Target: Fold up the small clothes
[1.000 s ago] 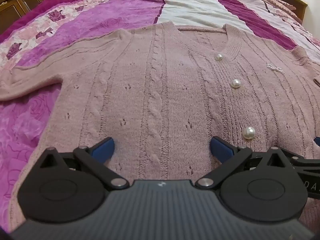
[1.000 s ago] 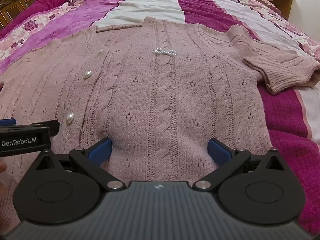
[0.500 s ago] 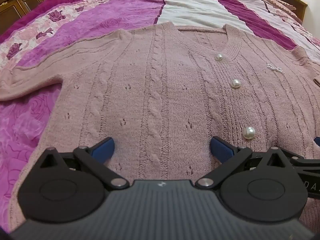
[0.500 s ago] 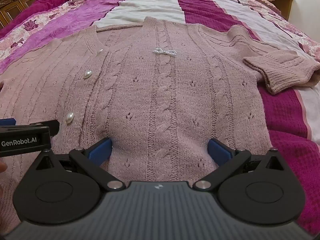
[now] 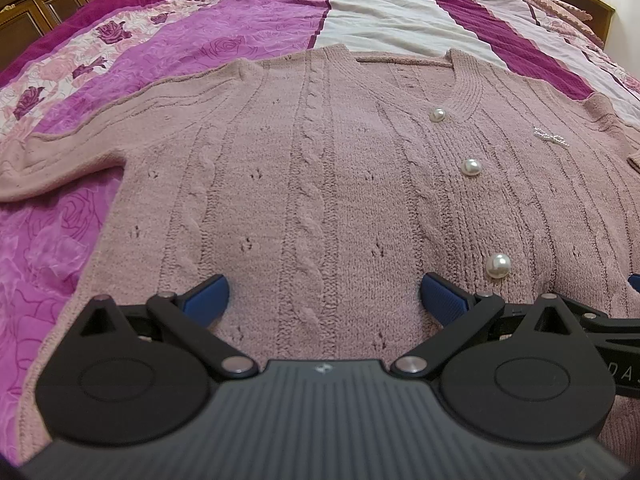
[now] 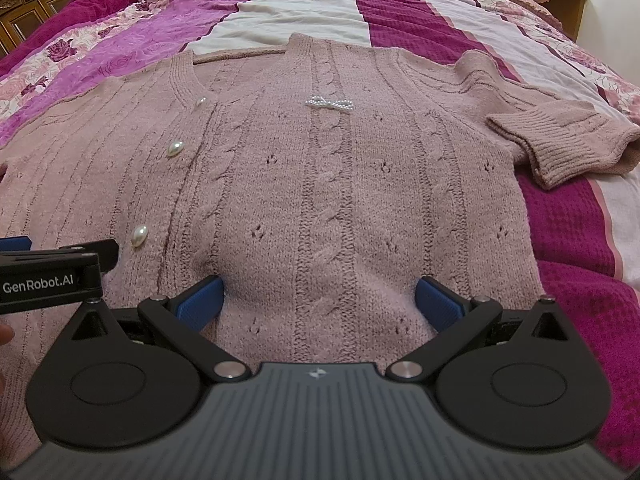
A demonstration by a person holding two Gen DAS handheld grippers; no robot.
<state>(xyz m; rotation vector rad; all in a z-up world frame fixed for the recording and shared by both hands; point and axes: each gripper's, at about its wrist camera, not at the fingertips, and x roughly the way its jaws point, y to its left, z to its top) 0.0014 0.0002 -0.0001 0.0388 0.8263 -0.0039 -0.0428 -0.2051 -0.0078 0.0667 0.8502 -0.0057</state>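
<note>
Claws parked wide over the hem, nothing changed in the last second.

Pink cardigan (image 5: 328, 184) lies flat, face up on the bed (image 6: 312, 4), exactly as a second ago: left sleeve (image 5: 60, 160) stretched out, right sleeve (image 6: 560, 140) doubled back beside the body. Left claw (image 5: 324, 296) and right claw (image 6: 318, 300) both stand spread wide at the near hem, pads (image 6: 202, 298) resting on the knit, gripping nothing. Folding looks unstarted; pinching the hem seems next.
</note>
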